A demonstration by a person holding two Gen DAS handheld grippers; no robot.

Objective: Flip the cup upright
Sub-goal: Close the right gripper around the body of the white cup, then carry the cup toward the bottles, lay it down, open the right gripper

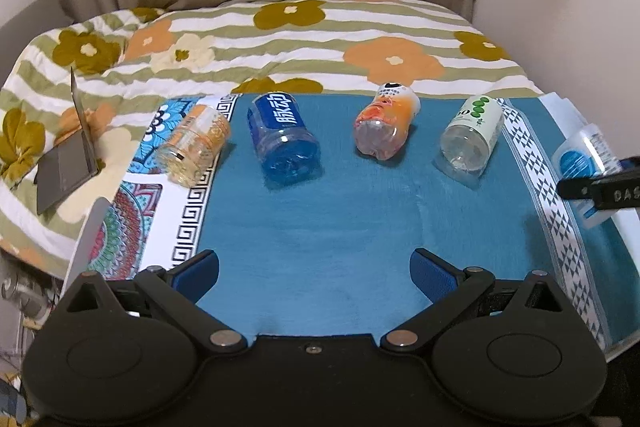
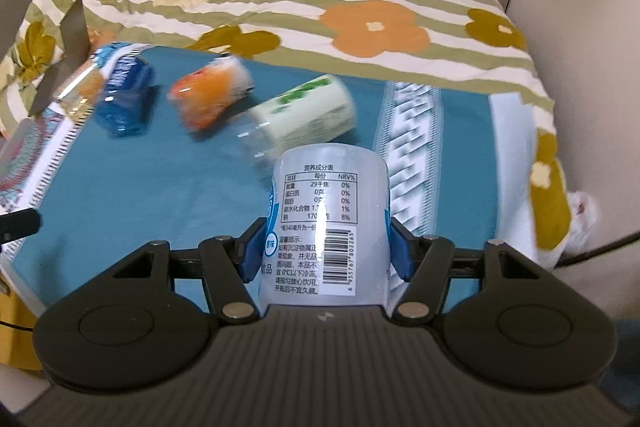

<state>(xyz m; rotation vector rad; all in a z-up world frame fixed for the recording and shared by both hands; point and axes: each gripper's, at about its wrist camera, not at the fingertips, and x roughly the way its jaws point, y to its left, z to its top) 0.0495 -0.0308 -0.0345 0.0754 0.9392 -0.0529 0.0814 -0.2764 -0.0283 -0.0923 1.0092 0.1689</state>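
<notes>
Our right gripper (image 2: 325,254) clamps its jaws on the pale translucent plastic cup with a printed label (image 2: 326,223), long axis pointing away; our left gripper (image 1: 314,269), jaws wide, holds nothing.

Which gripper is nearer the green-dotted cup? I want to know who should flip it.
Right. The right gripper, clamped on the pale blue-label cup, is just short of the green-dotted cup; the open left gripper hangs farther back.

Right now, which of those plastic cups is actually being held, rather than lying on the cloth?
The white-and-blue labelled cup, clamped between the right gripper. The yellow cup, blue cup, orange cup and green-dotted cup all lie on their sides, untouched.
</notes>
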